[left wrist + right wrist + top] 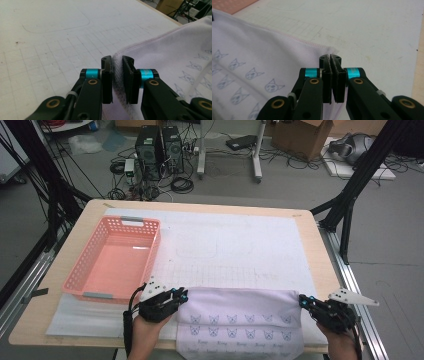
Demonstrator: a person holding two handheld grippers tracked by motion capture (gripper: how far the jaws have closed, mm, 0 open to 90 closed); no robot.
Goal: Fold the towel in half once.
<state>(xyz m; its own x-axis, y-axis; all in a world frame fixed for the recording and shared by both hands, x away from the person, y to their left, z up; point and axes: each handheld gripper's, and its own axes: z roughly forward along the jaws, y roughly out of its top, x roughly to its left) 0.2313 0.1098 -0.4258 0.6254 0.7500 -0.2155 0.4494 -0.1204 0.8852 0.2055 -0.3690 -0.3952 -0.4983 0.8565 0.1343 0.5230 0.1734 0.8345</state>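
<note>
1. now the cloth [240, 322] lies at the table's [310, 227] near edge, just right of the basket [112, 260].
2. left gripper [181, 296] pinches its left corner.
3. right gripper [304, 302] is clamped on its right corner.

High overview, two close jaw-level views, shared cloth [240, 320]
</note>
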